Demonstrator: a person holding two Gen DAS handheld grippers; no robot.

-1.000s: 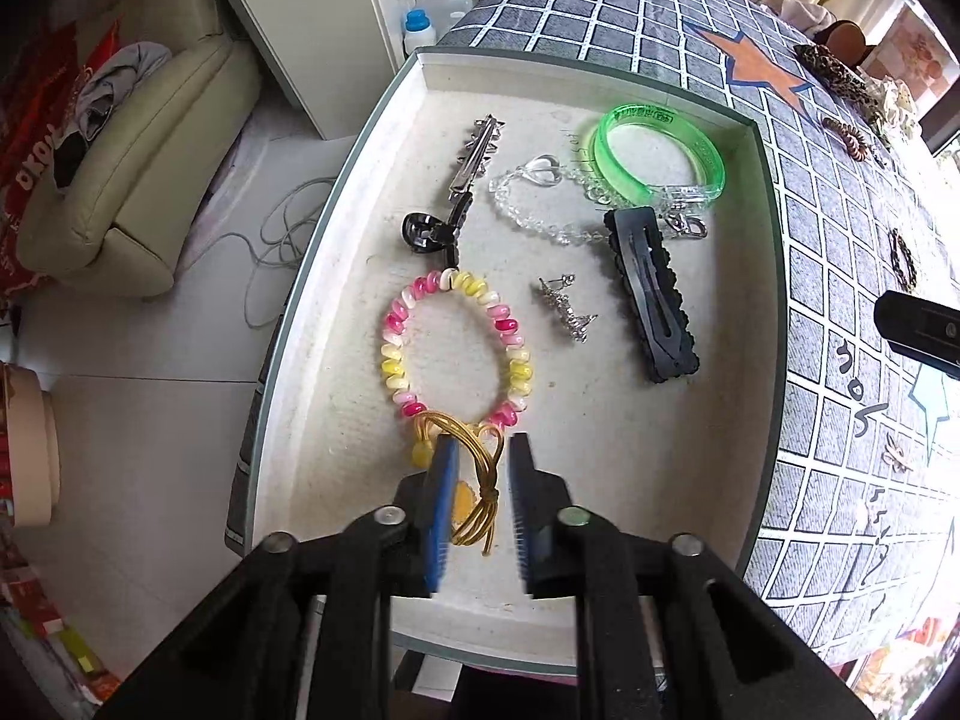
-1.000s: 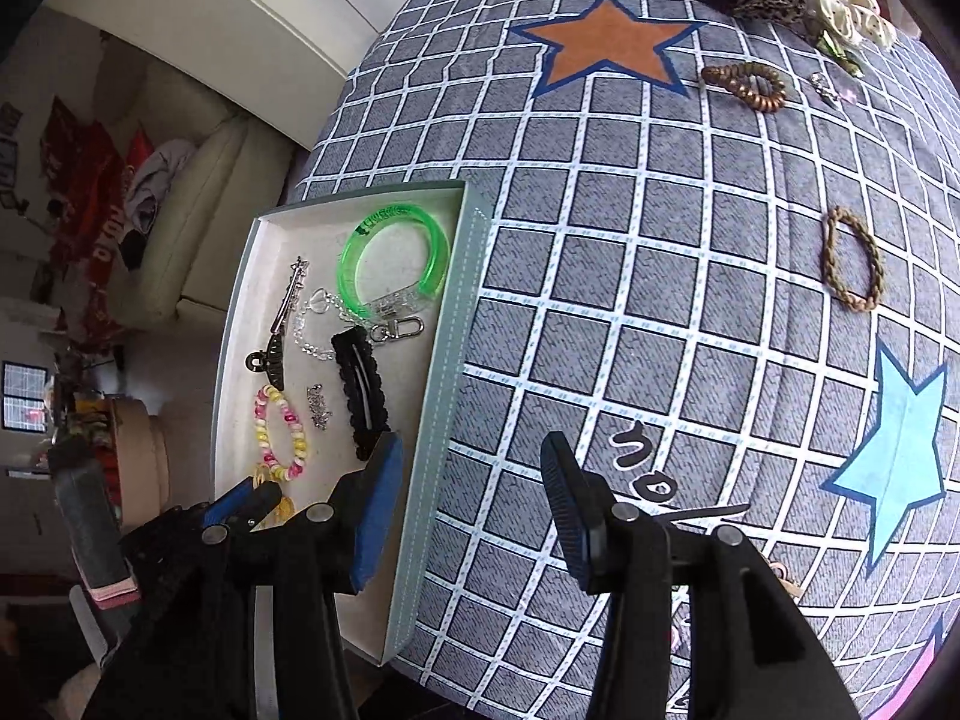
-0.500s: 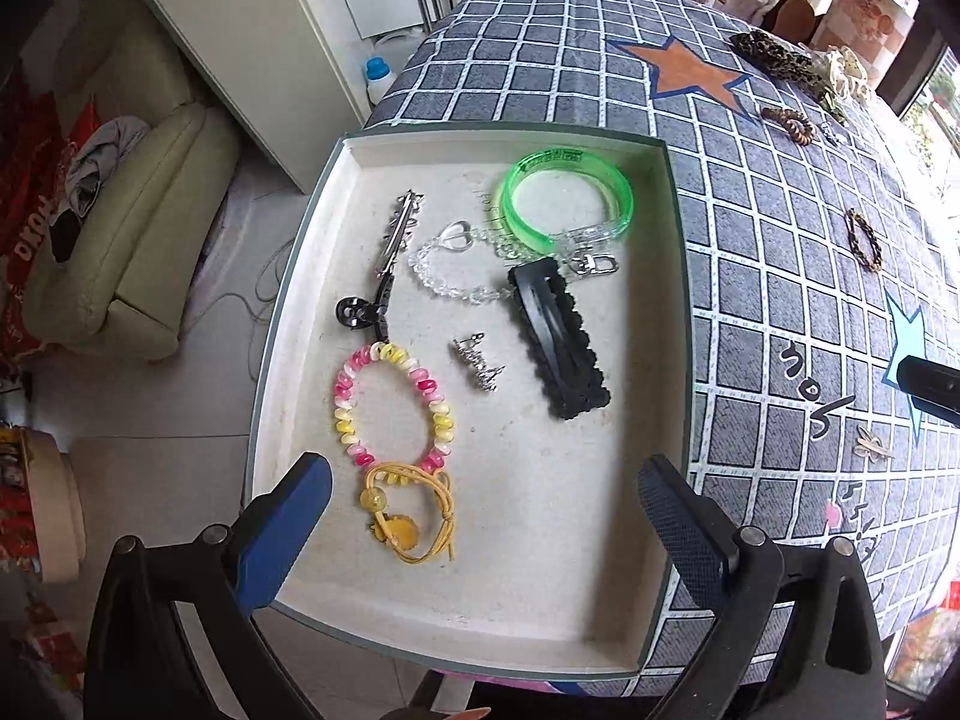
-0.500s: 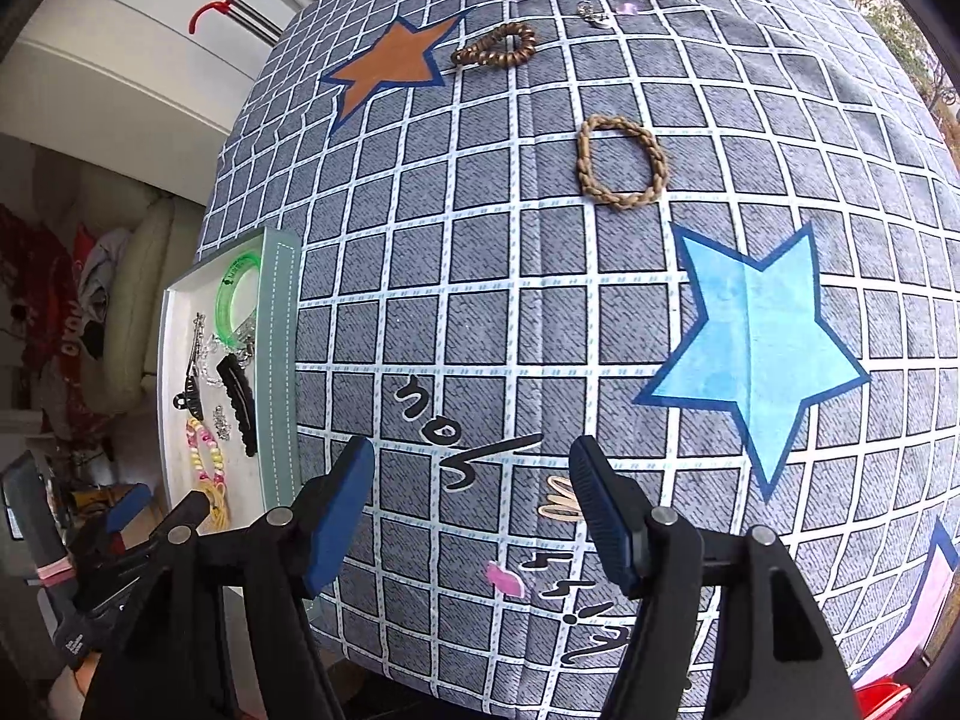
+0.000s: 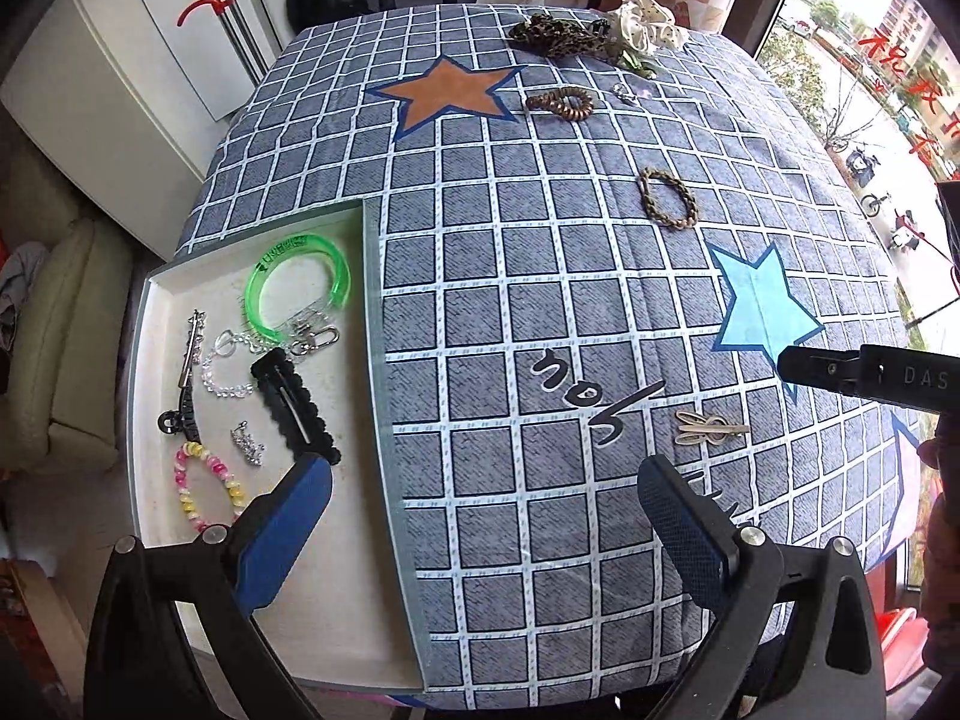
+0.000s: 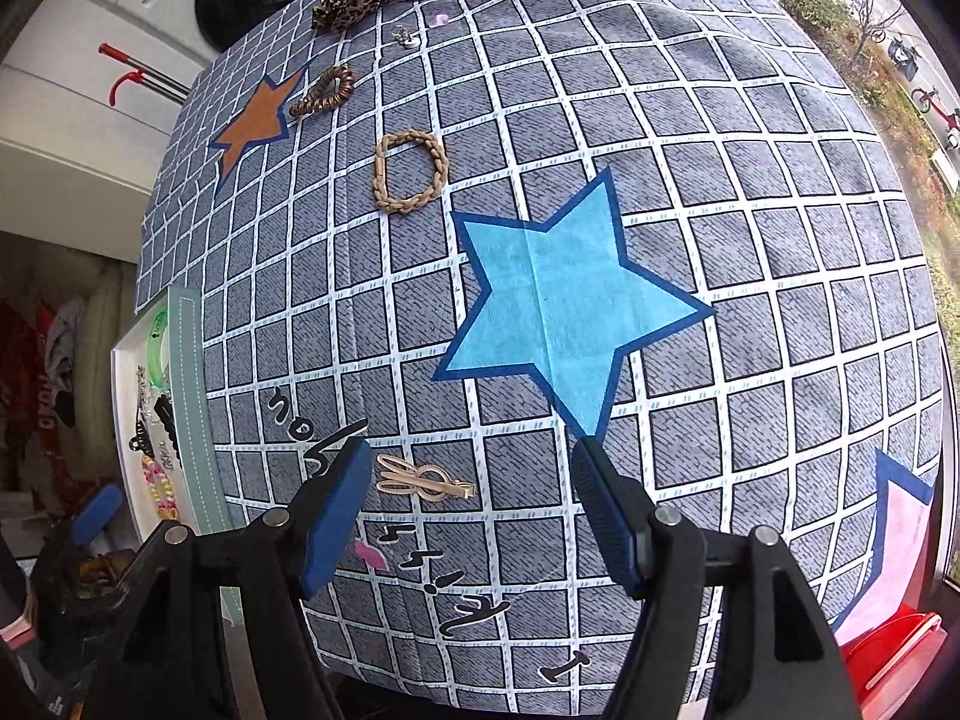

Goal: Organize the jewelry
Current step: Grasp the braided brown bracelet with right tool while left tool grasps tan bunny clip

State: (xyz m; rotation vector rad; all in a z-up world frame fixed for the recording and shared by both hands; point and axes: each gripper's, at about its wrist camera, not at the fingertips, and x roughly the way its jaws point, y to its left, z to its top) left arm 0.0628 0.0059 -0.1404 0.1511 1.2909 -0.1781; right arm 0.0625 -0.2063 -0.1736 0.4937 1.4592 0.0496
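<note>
A white tray point(image 5: 367, 276) on the table's left edge holds a green bangle point(image 5: 297, 285), a black scalloped clip point(image 5: 295, 405), a pink-yellow bead bracelet point(image 5: 207, 489), a clear bead chain and small clips. My left gripper point(image 5: 480, 516) is open and empty above the tray's right rim. My right gripper point(image 6: 471, 504) is open and empty just above a gold rabbit hair clip point(image 6: 423, 480), which also shows in the left wrist view point(image 5: 708, 427). A braided tan bracelet point(image 6: 410, 171) and a brown spiral hair tie point(image 6: 324, 93) lie farther back.
A leopard scrunchie point(image 5: 558, 36) and a white scrunchie point(image 5: 645, 24) lie at the table's far edge, a small silver piece point(image 5: 624, 93) near them. A checked cloth with star prints covers the table. A sofa stands beyond the left edge, a window on the right.
My left gripper opened, let go of the yellow cord bracelet in the tray, then pulled back and swung right. My right gripper moved right over the cloth toward the gold clip.
</note>
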